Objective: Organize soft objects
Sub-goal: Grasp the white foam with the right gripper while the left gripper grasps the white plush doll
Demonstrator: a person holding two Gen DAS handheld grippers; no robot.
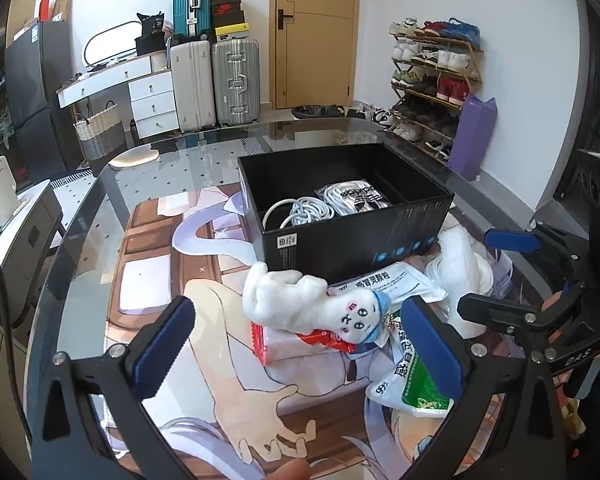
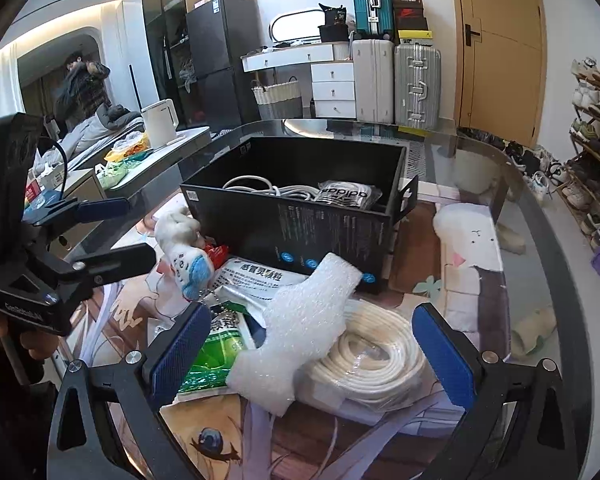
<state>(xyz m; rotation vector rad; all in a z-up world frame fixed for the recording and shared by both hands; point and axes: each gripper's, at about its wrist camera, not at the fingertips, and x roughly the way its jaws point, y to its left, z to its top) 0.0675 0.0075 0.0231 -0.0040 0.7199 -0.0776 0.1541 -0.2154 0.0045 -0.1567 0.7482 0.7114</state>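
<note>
Near the bench's middle, against the black box's front wall, the plush toy is lying on a red packet, with the foam piece and coiled hose just beside it. Both the left tongs and the right tongs are hanging apart and empty. Judging by this, a pickup is starting: the left tongs are needing to drop around the plush, clamp it, then lift it over the box wall.

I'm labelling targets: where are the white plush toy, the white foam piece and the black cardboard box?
white plush toy (image 1: 300, 304), left wrist view, body.
white foam piece (image 2: 300, 320), right wrist view, middle.
black cardboard box (image 1: 352, 236), left wrist view, front wall.
</note>
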